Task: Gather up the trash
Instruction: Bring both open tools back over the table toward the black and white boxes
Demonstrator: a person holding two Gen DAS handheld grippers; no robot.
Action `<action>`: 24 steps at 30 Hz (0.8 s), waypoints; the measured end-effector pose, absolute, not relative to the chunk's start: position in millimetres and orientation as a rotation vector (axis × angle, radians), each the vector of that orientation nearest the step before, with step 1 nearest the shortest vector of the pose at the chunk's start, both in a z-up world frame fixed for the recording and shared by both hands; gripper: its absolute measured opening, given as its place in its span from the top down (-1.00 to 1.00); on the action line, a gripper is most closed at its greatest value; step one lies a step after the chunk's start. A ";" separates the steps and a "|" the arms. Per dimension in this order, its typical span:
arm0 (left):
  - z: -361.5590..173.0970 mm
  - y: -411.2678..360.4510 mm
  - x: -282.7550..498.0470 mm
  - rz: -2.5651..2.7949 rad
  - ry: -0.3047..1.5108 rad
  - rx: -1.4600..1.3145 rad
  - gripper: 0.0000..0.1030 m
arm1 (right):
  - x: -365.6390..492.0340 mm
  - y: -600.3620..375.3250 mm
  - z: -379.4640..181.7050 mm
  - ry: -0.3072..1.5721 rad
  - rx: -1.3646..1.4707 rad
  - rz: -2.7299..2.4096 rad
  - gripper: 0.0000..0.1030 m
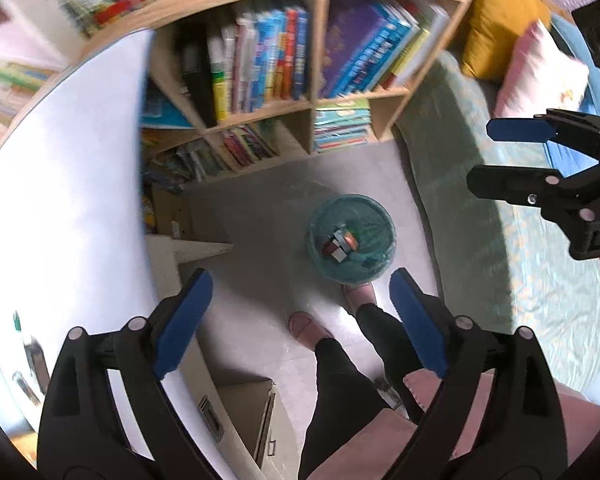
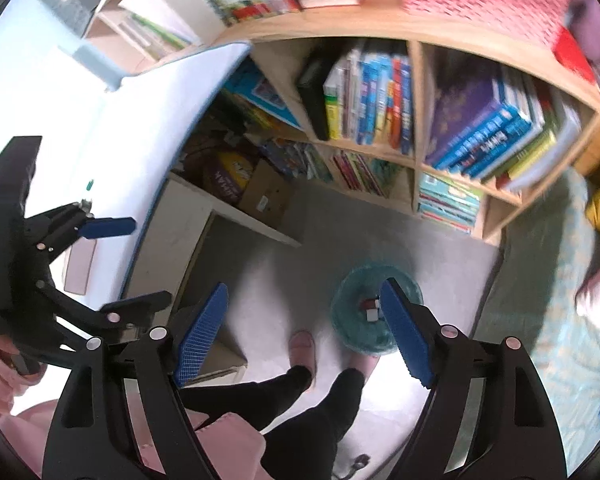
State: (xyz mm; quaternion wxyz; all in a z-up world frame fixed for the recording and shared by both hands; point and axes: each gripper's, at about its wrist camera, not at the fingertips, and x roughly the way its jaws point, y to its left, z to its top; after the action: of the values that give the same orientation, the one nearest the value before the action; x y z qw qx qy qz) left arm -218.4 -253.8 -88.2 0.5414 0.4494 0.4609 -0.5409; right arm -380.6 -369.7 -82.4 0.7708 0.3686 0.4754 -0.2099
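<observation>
Both grippers are hanging wide open, holding nothing: left gripper (image 1: 300, 320), right gripper (image 2: 304, 332), ribbed blue pads. Round teal-lined bin (image 1: 350, 238) is sitting on the smooth grey floor (image 1: 260, 216) with small boxy trash (image 1: 339, 245) inside, touching a pink slipper (image 1: 358, 294). Wooden bookshelf (image 1: 312, 92) is standing behind.

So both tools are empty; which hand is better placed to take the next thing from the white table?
Left, I judge. The left tool, open, hangs at the white table edge, near a small green-topped item. The right tool, also open, is over the floor by the bin, farther away.
</observation>
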 end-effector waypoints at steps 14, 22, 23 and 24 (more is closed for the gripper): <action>-44.8 -179.4 -99.1 -1.024 1.102 0.872 -0.79 | -262.8 -333.6 -55.3 1.047 0.681 -0.191 -0.69; -33.9 -120.0 -29.5 -0.892 1.095 0.817 -0.79 | -202.3 -287.6 -47.3 1.070 0.638 -0.087 -0.70; -34.0 -112.5 -20.5 -0.880 1.096 0.811 -0.79 | -194.3 -280.9 -46.4 1.075 0.634 -0.075 -0.70; -34.4 -106.3 -13.2 -0.873 1.097 0.807 -0.79 | -187.9 -275.8 -45.2 1.078 0.630 -0.068 -0.70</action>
State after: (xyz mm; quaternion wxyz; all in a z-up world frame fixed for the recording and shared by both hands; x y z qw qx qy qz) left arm -13.2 -106.3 -34.4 0.6906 0.3608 0.4905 -0.3903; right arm -187.9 -275.8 -45.2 0.8108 0.2946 0.5047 -0.0317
